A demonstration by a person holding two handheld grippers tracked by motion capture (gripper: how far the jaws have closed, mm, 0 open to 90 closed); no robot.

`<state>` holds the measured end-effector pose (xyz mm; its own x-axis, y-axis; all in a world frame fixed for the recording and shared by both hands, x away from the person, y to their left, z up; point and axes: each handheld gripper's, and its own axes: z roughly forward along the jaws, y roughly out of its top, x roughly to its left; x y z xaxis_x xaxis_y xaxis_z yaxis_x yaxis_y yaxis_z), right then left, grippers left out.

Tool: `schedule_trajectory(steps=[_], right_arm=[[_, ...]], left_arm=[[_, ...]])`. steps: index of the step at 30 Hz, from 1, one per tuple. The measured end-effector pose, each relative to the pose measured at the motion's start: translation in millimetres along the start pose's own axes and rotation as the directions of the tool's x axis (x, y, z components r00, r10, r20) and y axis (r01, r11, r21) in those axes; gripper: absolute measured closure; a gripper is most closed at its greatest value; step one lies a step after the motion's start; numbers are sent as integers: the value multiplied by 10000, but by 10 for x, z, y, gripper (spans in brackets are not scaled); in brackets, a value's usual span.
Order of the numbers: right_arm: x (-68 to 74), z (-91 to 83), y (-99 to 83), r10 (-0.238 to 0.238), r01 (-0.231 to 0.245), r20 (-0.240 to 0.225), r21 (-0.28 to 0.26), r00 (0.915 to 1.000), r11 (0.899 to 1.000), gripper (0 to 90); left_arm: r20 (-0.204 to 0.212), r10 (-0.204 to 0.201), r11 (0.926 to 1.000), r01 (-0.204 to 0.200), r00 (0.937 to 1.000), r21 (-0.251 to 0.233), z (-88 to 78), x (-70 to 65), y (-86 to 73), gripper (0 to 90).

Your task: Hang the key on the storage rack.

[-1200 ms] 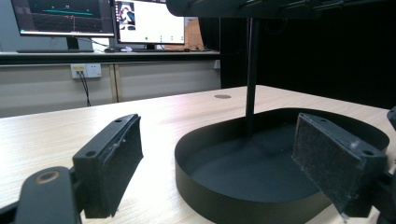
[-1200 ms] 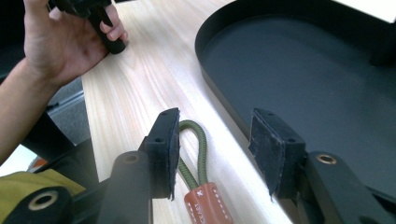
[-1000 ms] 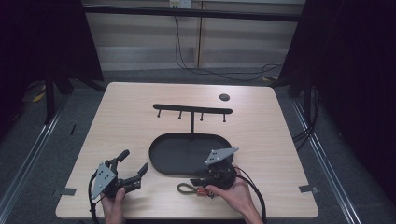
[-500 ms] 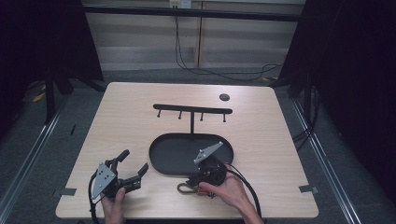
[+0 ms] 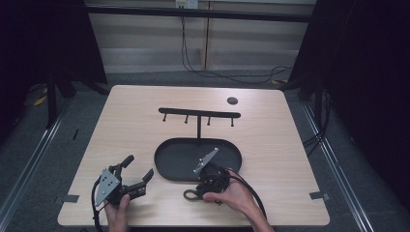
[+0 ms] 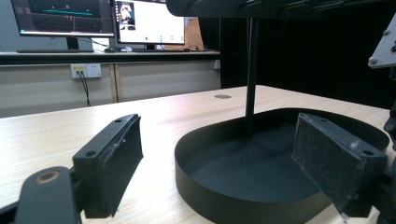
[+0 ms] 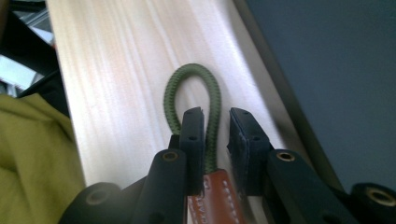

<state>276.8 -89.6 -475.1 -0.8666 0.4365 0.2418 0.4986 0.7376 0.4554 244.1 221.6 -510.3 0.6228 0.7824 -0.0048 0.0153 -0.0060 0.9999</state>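
Observation:
A strap with a green cord loop (image 7: 191, 74) and a brown leather tab (image 7: 215, 196) lies on the wooden table near its front edge (image 5: 191, 194). My right gripper (image 7: 217, 116) points down at it beside the tray (image 5: 199, 190). Its jaws have just been closing and now stand narrow, with the cord and tab pinched between the pads. My left gripper (image 5: 139, 166) rests at the front left, open and holding nothing. In the left gripper view (image 6: 224, 161) it faces the black oval tray (image 6: 187, 144).
The black oval tray (image 5: 167, 157) sits mid-table with a post (image 6: 252, 70) carrying a bar of hooks (image 5: 199, 113). A small dark disc (image 5: 232, 100) lies at the back right. Monitors stand on a desk beyond the table (image 6: 140, 21).
My right gripper has shifted left and down toward the strap at the tray's front edge, and its grey plate has tilted. The left gripper has stayed where it was.

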Motion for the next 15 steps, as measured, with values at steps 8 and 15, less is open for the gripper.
schedule_trajectory(steps=[8,15], right_arm=[[26,26,35,-99,97,52,454,9999,9989,802],[58,49,49,-347,333,223,595,9991,9977,805]], left_arm=[[17,-9,10000,9,10000,0,0,0,0,156],[32,-6,10000,6,10000,2,-1,0,0,156]])
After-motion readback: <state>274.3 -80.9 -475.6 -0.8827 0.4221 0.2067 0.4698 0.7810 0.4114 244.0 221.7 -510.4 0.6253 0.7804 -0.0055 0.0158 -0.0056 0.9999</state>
